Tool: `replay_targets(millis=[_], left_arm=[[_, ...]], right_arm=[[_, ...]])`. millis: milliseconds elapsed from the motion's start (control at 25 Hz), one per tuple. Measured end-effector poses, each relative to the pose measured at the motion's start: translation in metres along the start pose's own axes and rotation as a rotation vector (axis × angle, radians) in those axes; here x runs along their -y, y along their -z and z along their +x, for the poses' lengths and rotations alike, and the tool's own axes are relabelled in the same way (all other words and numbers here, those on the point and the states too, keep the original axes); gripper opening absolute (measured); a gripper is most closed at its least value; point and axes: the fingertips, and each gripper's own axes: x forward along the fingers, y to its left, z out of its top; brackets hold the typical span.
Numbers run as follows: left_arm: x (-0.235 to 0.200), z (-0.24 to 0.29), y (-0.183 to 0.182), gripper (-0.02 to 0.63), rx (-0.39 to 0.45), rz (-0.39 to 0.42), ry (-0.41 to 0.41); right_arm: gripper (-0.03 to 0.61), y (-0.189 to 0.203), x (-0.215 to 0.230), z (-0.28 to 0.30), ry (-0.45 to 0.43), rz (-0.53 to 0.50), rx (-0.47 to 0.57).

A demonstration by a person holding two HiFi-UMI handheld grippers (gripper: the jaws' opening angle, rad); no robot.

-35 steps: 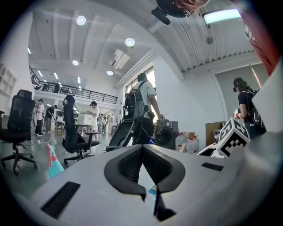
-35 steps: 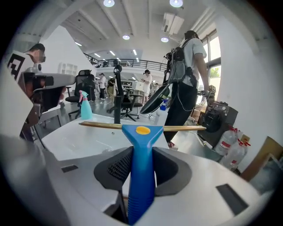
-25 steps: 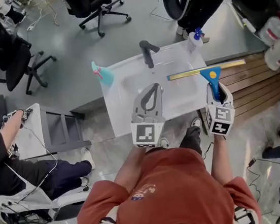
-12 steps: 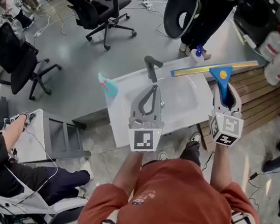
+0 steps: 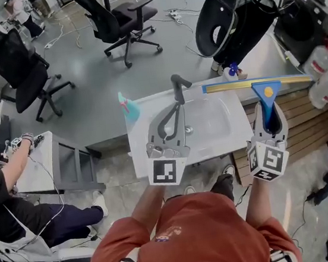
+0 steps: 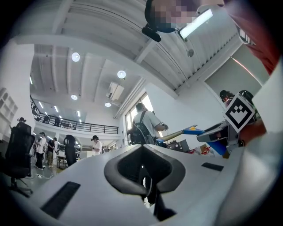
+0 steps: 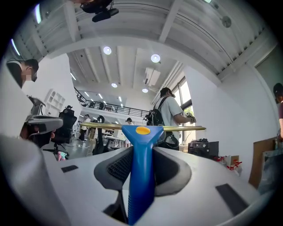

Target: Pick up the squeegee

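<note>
Beside sink (image 5: 153,136): right hand-held gripper (image 5: 268,115) clamps squeegee (image 5: 265,91) by handle.

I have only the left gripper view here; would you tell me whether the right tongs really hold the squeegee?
Observer: Yes. In the right gripper view the right tongs are closed on the blue handle of the squeegee.
Operator: Thank you. What lies underneath?
Observer: The head view shows a white sink with a dark faucet.
Operator: Is anything else there?
Observer: A teal spray bottle stands at the sink's far left corner.
</note>
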Motion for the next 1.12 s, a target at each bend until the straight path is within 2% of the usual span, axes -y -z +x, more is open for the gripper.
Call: replay_targets(millis=[160, 400, 1120], left_arm=[[0.0, -0.002, -0.01, 0.018, 0.016, 0.015, -0.012], [0.0, -0.011, -0.018, 0.018, 0.046, 0.049, -0.031], [-0.005, -0.021, -0.008, 0.018, 0.028, 0.028, -0.046]], right_arm=[[0.138, -0.021, 0.002, -0.01, 0.008, -0.001, 0.075], [0.138, -0.042, -0.009, -0.028, 0.006, -0.073, 0.21], [0.138, -0.03, -0.02, -0.023, -0.01, -0.072, 0.182]])
